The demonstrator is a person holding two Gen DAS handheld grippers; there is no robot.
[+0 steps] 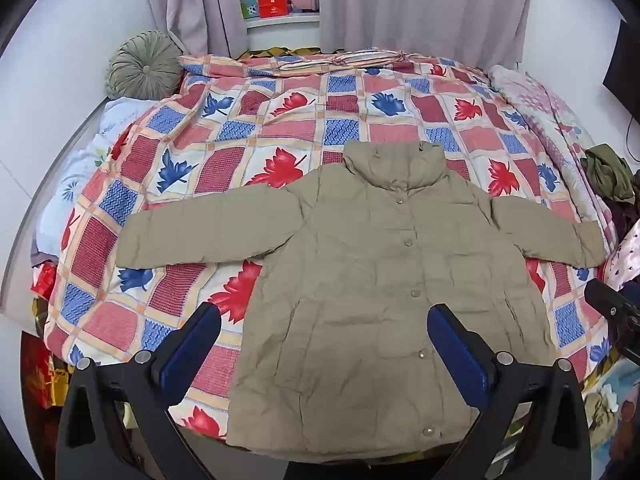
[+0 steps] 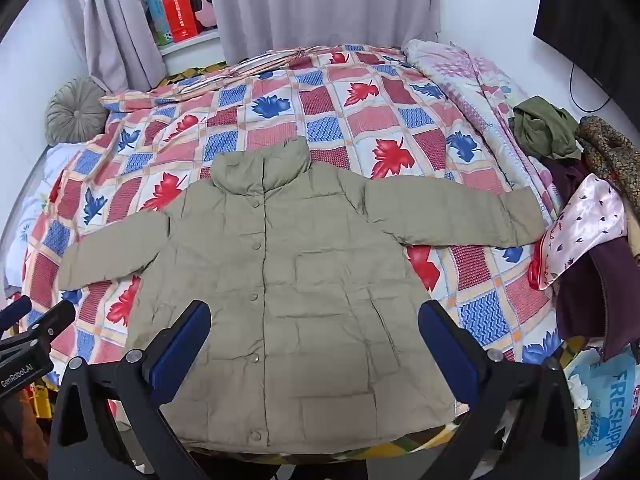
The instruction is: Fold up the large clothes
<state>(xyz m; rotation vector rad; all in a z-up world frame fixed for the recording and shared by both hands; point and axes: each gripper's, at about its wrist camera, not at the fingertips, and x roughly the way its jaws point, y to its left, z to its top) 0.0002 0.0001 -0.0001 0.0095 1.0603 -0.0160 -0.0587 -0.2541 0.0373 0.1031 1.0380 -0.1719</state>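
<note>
Both tongs wide and empty above a flat, buttoned jacket: you are set to start the first fold.

Your left gripper with its blue-padded black fingers hangs over the near left hem, jaws spread full and gripping nothing; your right gripper matches it over the near right hem, equally wide and empty. Between and beyond them the khaki-green padded jacket with snap buttons lies face up on the red-and-blue leaf-patterned patchwork quilt, collar away from you, both sleeves stretched sideways. I would take the sleeves first: pinch each cuff through both layers, lift just enough to clear the quilt, and lay it across the chest. Keep the right sleeve clear of the heap of loose clothes just beside its cuff, since padded fabric probably slips and springs back.
</note>
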